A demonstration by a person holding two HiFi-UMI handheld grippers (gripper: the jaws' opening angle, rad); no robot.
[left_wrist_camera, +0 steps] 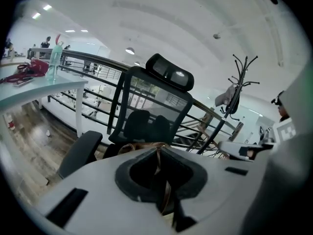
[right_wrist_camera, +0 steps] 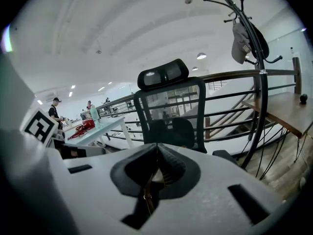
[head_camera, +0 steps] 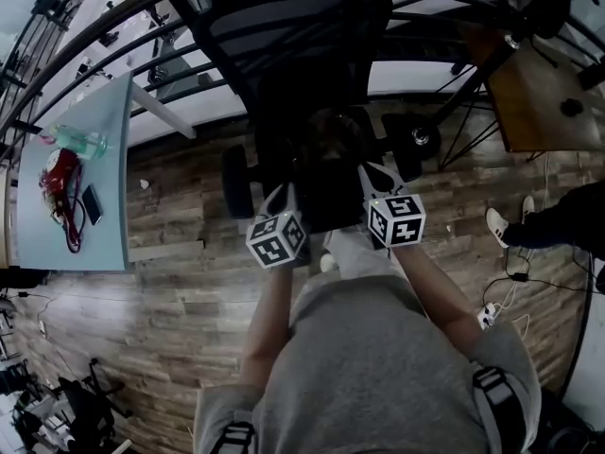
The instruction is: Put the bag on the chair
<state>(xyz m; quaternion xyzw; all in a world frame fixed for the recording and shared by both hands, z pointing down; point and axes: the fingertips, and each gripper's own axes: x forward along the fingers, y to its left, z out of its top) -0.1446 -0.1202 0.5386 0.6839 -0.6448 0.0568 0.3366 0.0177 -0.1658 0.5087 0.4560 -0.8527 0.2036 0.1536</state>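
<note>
A black office chair [head_camera: 284, 36] with a mesh back and headrest stands right in front of me. The dark bag [head_camera: 331, 195] hangs between my two grippers over the front of the chair's seat; whether it rests on the seat I cannot tell. My left gripper [head_camera: 284, 201] is shut on a brown strap [left_wrist_camera: 160, 168] of the bag. The right gripper [head_camera: 374, 180] is shut on another brown strap [right_wrist_camera: 145, 192]. Both gripper views look past the jaws at the chair [left_wrist_camera: 156, 106] [right_wrist_camera: 171, 111].
A pale table [head_camera: 109, 149] at the left carries a red item, a bottle and a phone. A metal railing [head_camera: 113, 55] runs behind the chair. At the right are a wooden table [head_camera: 539, 102], a coat stand [right_wrist_camera: 249, 33], a person's legs [head_camera: 558, 220] and floor cables [head_camera: 501, 301].
</note>
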